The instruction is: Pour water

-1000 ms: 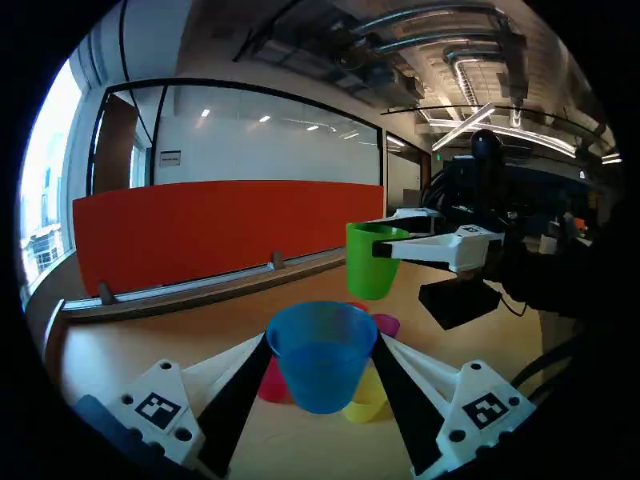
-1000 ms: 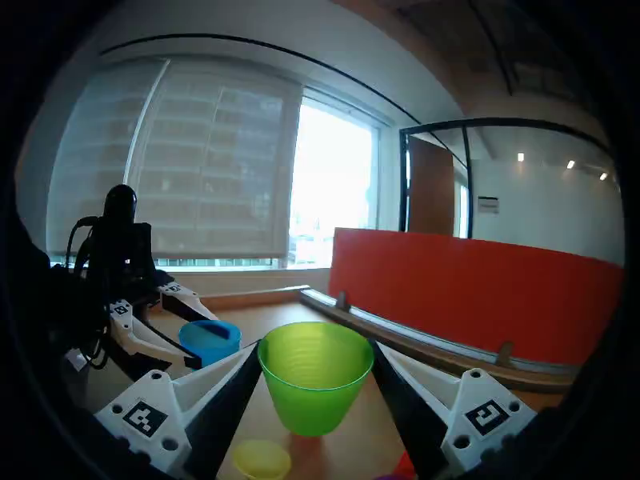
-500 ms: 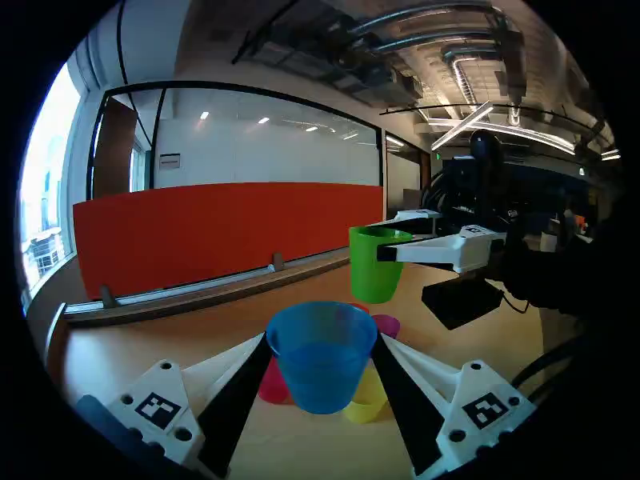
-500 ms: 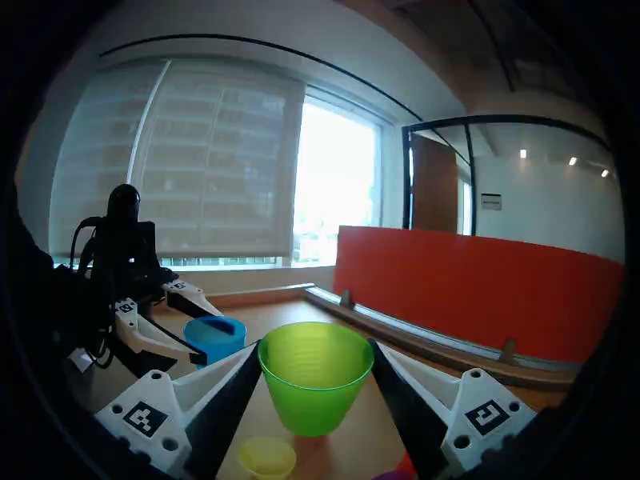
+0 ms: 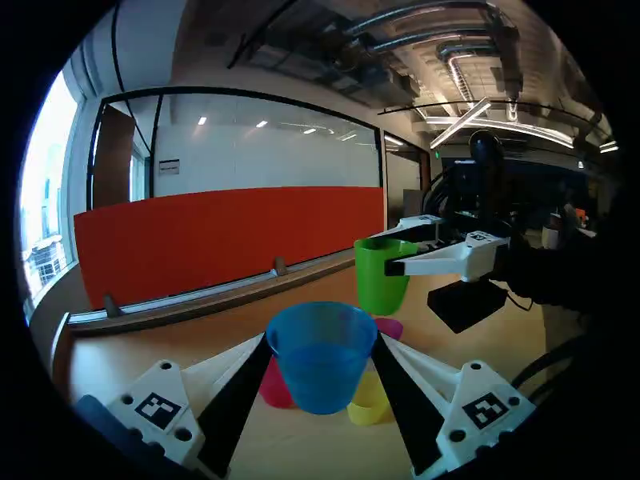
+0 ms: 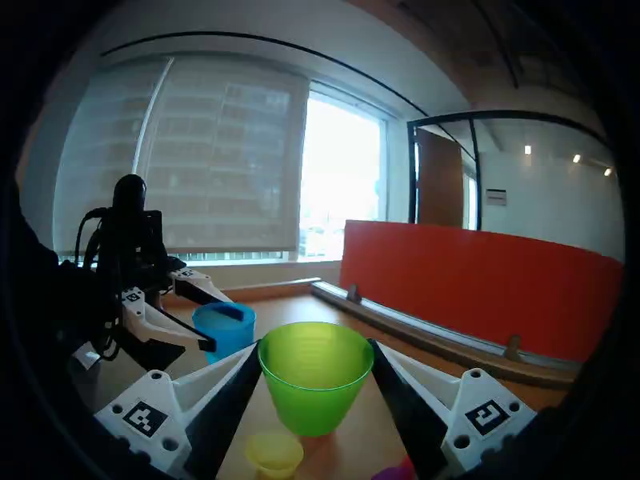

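The left gripper (image 5: 320, 346) grips the blue cup (image 5: 322, 360), the right gripper (image 6: 315, 352) the green cup (image 6: 314, 380). The blue rim belongs above the green mouth before tilting slowly.

It was an office: a glass-walled meeting room (image 5: 264, 152) stood behind a long orange-red partition panel (image 5: 232, 232). Exposed silver ceiling ducts (image 5: 448, 48) ran above linear strip lights (image 5: 464, 128). Pale roller blinds (image 6: 216, 160) covered a tall window beside the light wooden worktop (image 5: 200, 336).
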Tool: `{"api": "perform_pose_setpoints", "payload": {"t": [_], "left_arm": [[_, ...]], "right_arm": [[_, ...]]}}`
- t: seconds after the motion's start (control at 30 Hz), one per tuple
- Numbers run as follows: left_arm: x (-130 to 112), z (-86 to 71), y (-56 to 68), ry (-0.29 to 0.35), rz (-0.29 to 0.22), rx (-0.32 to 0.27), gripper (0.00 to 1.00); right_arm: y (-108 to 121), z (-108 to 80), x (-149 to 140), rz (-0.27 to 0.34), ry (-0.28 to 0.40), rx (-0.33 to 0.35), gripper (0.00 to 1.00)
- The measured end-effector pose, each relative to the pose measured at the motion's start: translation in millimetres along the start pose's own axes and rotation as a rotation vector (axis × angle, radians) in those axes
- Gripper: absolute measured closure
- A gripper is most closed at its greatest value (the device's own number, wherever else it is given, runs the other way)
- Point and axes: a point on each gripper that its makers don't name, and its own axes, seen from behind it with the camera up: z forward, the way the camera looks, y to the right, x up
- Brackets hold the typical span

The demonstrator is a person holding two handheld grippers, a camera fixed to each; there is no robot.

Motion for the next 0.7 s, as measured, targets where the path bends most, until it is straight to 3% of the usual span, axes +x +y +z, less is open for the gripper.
{"api": "perform_pose_setpoints", "payload": {"t": [0.7], "left_arm": [[12.3,-0.3,2.8,0.006,0.060,0.006,0.14]], "right_arm": [[-7.8,-3.7,-13.2,-0.022,-0.030,0.026,0.05]]}}
